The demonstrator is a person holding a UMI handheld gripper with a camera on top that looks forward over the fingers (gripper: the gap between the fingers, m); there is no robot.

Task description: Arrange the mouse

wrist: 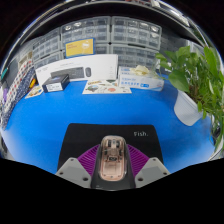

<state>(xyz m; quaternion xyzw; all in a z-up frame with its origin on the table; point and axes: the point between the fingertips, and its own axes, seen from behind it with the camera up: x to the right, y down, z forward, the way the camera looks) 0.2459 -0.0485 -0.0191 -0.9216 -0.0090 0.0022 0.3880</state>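
The tool (112,170) is sitting at the bottom centre of the frame, its two fingers pinching a translucent, tan-coloured mouse (112,160) from both sides, with the purple pads (88,160) pressing against its flanks. The mouse is lying lengthwise between the fingers, its nose pointing away from the camera, and it is sitting over a black mouse mat (105,136) that carries the small white word "Fish." near its right side. The mat is lying on a blue bench (50,125) that is filling the middle of the frame.

In the upper left of the frame, a white box (80,70) is standing on the bench with a small dark box (57,82) just in front of it. Flat printed packages (105,88) are lying near the upper centre. At the right of the frame a leafy green plant (200,70) is rising from a white pot (187,108). Shelving with clear storage bins (100,35) is running across the top of the frame.
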